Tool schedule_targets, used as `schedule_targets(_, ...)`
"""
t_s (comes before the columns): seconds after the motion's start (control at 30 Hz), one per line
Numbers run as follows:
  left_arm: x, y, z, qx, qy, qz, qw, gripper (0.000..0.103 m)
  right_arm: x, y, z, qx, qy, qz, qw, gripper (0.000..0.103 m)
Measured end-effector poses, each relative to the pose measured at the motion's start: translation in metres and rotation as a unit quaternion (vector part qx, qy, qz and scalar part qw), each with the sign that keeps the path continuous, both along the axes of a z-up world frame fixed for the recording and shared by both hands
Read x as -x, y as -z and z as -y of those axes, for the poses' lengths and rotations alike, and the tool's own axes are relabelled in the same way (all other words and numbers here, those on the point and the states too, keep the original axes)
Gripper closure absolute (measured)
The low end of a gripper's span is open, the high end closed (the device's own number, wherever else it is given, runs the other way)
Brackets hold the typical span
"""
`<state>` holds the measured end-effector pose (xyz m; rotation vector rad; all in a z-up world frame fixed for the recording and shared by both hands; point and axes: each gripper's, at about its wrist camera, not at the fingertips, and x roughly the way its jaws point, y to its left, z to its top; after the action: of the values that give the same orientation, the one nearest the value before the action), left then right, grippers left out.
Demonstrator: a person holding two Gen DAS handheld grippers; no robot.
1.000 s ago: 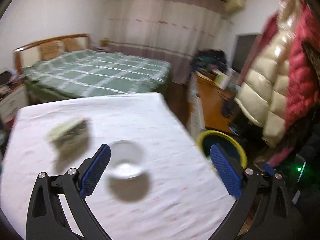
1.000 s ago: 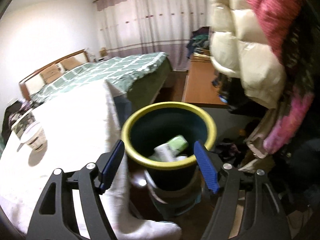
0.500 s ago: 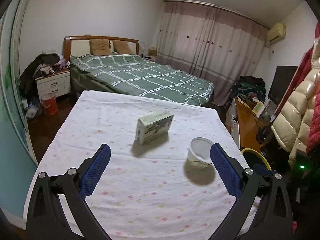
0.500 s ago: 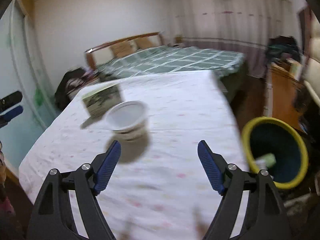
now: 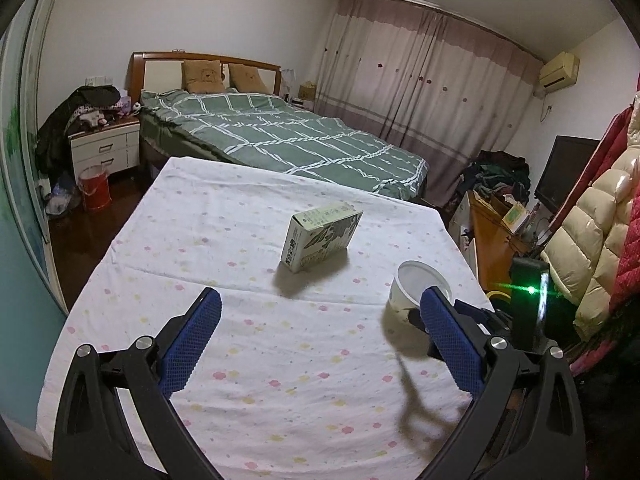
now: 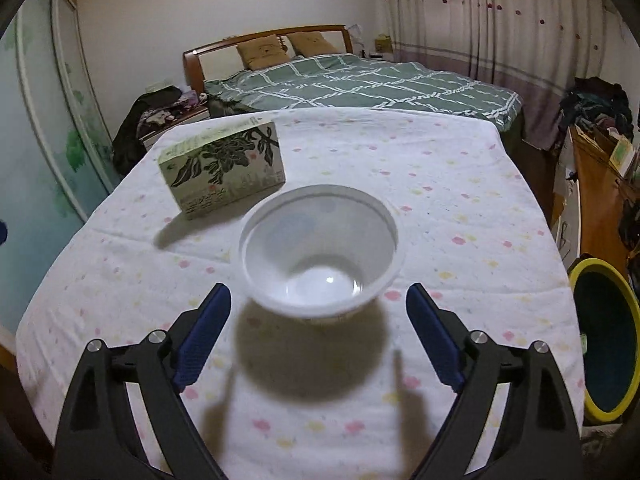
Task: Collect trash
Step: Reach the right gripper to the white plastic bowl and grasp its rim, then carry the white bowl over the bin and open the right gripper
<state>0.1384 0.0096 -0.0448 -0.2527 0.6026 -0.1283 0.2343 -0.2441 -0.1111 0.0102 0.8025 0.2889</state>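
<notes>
The white cup (image 6: 320, 256) is seen upright near the right edge of the table (image 6: 460, 184), its base hidden behind its own rim in the right wrist view and partly covered by a blue pad in the left wrist view. The right gripper (image 6: 318, 338) is held just short of the cup, its jaws spread wide after just having been opening, with nothing between the pads and nothing gripped. The left gripper (image 5: 320, 338) is likewise seen wide open and empty over the near part of the table. A printed box (image 6: 226, 170) is stood on its long side toward the middle of the table, apart from the cup; its small print cannot be read. The yellow-rimmed bin (image 6: 604, 340) is cut off at the picture's right edge, on the floor beyond the table's right edge, and its contents cannot be made out. A green bed (image 5: 280, 136) is seen past the far edge.
</notes>
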Motion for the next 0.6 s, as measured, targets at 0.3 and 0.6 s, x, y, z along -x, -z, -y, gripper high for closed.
schedule_targets(0.3, -0.009, 0.013, -0.006, 0.011, 0.000, -0.013, 0.9999, 0.005, -0.020, 0.006, -0.003, -0.006, 0.020, -0.015, 1.000, 0.023)
schedule_targets(0.6, -0.014, 0.020, -0.006, 0.013, -0.002, -0.021, 0.9997, 0.005, -0.011, -0.001, 0.011, -0.027, 0.032, -0.005, 0.999, 0.027)
